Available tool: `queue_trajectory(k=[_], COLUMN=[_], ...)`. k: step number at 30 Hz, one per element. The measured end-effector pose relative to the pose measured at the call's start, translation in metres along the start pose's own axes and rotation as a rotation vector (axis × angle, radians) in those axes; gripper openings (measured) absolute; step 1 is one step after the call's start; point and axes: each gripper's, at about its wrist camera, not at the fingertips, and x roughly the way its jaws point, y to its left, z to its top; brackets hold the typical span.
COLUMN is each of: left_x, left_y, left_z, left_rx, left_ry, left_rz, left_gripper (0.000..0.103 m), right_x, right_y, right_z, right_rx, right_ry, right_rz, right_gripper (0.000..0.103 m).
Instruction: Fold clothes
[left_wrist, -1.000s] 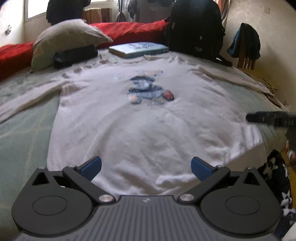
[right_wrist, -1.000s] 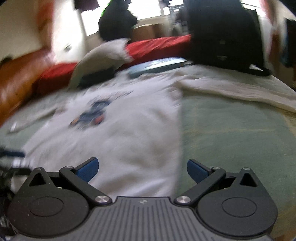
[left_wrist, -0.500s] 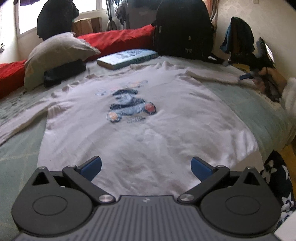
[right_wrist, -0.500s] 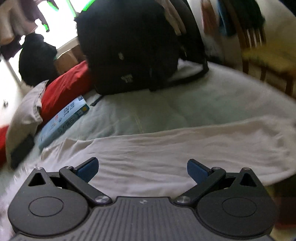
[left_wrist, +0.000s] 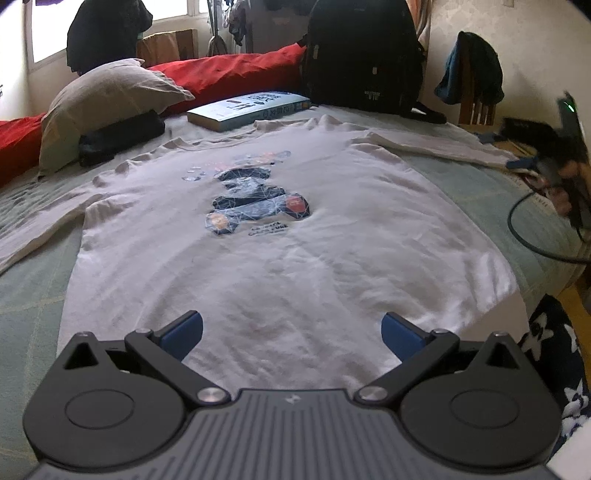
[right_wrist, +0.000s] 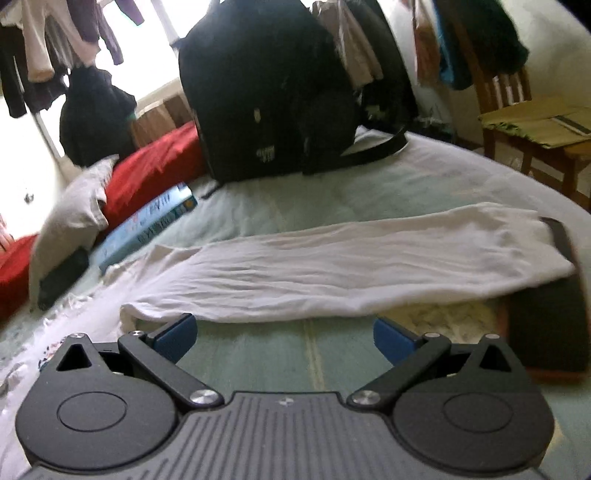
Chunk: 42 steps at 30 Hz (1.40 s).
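The left tongs (left_wrist: 291, 334) stand wide apart with nothing between their blue pads, low over the near hem of the white long-sleeved shirt with a dark blue printed figure (left_wrist: 288, 258). The shirt lies flat, front up, on the bed with the pale green checked cover (left_wrist: 29, 295); its hem is at the near edge of the bed and its collar points to the far edge. The printed figure sits on the chest, straight ahead of the left tongs and well apart from them.

The right tongs (right_wrist: 282, 338) are also spread wide and hold nothing. They hover over bare green cover, just short of the shirt's right sleeve (right_wrist: 351, 266), which stretches sideways across the view to the right edge of the bed; its cuff end lies over a dark flat object there that is too blurred to name. In the left wrist view the right tongs appear blurred at that right edge, beside the cuff.

Farther off, past the collar, a light blue book (left_wrist: 247, 109) lies flat on the bed. Left of it a grey pillow (left_wrist: 107, 99) rests on a black folded bundle (left_wrist: 122, 136). At the far edge a red blanket (left_wrist: 229, 74) runs along the bed, and a large black backpack (right_wrist: 273, 92) stands upright. A wooden chair (right_wrist: 528, 133) stands beyond the right edge.
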Motion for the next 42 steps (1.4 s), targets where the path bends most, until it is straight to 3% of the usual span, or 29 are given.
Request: queue_trajectory(k=[7,17,27,38,42], left_x=[0.001,0.011,0.024,0.028,0.026], left_y=[0.002,0.001,0.001,0.007,0.011], left_z=[0.000,0.004,0.004,0.004,0.004], left_rx=[-0.004,-0.005,-0.002,-0.007,-0.016], left_ry=[-0.006,0.008,0.028,0.031,0.026], left_rz=[-0.014,-0.025,-0.039,-0.020,-0.012], left_gripper=[0.102,0.102,0.102,0.102,0.102], right_x=[0.006,0.034,0.064,0.075,0.067], right_y=[-0.029,-0.050,-0.041,-0.076,-0.067], right_z=[-0.015,0.004,0.013,0.027,0.032], right_rx=[0.079,0.184,0.271,0.381,0.334], right_ry=[-0.025,-0.086,-0.182,-0.297,-0.303], right_rz=[-0.049,-0.053,-0.128,-0.065,-0.048], right_gripper=[0.103,0.103,0.103,0.103,0.103])
